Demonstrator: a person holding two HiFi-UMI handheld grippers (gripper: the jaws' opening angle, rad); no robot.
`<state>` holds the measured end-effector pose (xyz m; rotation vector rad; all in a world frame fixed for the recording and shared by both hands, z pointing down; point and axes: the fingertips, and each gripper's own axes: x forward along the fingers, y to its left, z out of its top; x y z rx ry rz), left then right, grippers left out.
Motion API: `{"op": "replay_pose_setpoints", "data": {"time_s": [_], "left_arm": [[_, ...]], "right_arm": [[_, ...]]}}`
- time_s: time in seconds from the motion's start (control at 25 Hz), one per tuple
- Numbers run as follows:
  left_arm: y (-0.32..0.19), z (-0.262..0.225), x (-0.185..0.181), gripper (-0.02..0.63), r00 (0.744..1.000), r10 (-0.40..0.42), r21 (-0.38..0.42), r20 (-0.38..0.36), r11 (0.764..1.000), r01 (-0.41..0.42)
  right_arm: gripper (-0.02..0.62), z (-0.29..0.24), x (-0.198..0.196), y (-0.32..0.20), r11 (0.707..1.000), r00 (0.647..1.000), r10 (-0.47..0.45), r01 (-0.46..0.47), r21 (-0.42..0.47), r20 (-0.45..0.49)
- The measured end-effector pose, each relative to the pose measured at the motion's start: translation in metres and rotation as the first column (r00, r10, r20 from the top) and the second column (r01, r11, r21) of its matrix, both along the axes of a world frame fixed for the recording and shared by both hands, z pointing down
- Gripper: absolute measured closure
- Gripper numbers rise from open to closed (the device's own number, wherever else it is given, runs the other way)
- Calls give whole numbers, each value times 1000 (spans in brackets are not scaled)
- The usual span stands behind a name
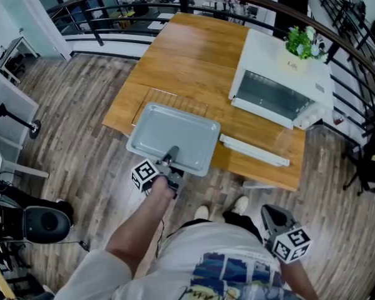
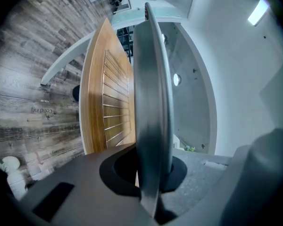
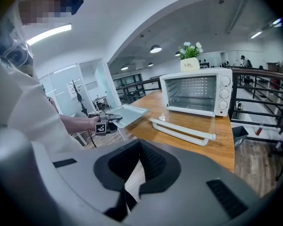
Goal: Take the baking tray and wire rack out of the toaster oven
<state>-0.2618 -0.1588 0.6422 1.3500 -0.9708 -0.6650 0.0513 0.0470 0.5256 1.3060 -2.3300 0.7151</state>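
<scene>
Right gripper (image 1: 270, 214), nearest the body, off the table's near edge: jaws closed together with nothing between them. Left gripper (image 1: 169, 160), ahead and to the left: jaws clamped on the near rim of the tray (image 1: 175, 136), which its own view shows edge-on between the pads. The tray is outside the oven, level, and overhangs the near left corner of the table (image 1: 194, 49). The rack (image 1: 178, 102) is also out, flat on the table under the tray's far side; whether the two touch cannot be told. Further right, the oven door (image 1: 253, 150) hangs open, level above the table. Behind it stands the white oven (image 1: 281, 74), its cavity bare, with a potted plant (image 1: 302, 42) on top.
</scene>
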Motion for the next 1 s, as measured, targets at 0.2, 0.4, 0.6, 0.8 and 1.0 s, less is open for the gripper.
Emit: {"op": "replay_pose_setpoints", "data": {"time_s": [0.2,0.4,0.6,0.8,1.0], "left_arm": [[-15,16,-15,600,1000,-16,-20,14,1000,16],[-38,30,-24,600,999,-14,-16,32,1000,15],[-56,48,-31,600,999,-24,-50,39,998,26],[-73,61,-40,600,998,-27,-66,52,997,30],[-86,69,-43,600,998,-14,-84,63,996,19]], "right_arm": [[592,2,5,3,1000,1000,21,-21,-1,-13],[594,3,8,-1,999,999,36,-36,2,-18],[592,4,7,-6,999,999,36,-36,0,-22],[592,2,7,-15,999,999,41,-41,-1,-29],[594,2,5,-23,999,999,32,-32,-8,-32]]}}
